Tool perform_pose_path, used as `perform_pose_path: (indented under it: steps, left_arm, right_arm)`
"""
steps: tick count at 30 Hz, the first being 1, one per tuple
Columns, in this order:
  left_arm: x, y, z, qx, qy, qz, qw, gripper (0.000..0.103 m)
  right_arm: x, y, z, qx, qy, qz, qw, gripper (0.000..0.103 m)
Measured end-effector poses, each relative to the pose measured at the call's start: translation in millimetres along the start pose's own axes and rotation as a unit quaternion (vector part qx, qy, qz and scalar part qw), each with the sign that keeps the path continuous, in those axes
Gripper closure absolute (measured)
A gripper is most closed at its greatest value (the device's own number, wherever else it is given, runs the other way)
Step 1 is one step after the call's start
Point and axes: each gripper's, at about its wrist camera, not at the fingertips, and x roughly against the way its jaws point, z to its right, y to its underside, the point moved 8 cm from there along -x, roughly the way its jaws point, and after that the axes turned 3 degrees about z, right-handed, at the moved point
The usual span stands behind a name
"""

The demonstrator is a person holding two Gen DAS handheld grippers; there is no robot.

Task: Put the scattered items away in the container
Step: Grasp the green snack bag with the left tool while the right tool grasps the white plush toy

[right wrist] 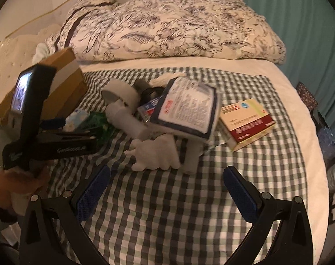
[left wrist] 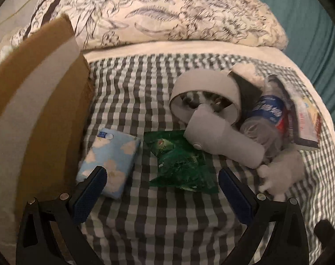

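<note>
Checked bedding covers the bed beneath both grippers. The left gripper spreads its fingers fully, empty; just ahead lie a blue tissue pack by its left finger and a green wrapper between them. The right gripper, equally wide and empty, faces a pale plush toy. Beyond the left finger stands the cardboard box. The thin wrapper may slip or bunch the sheet. The box's opening is cut off, and the clutter is blurred.
</note>
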Motion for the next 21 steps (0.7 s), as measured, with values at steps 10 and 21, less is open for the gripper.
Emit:
perform_pose_path:
  steps: [10, 21]
  left_arm:
    - [-12, -4, -2, -0.010, -0.015, 0.007, 0.9998, 0.006]
    - [-15, -10, 2, -0.031, -0.016, 0.023, 0.9991, 0.046]
  right_arm:
    - [-34, 4, -17, 0.016, 0.001, 0.010, 1.000, 0.000]
    - [-63, -3, -22, 0.041, 0.011, 0.031, 0.999, 0.000]
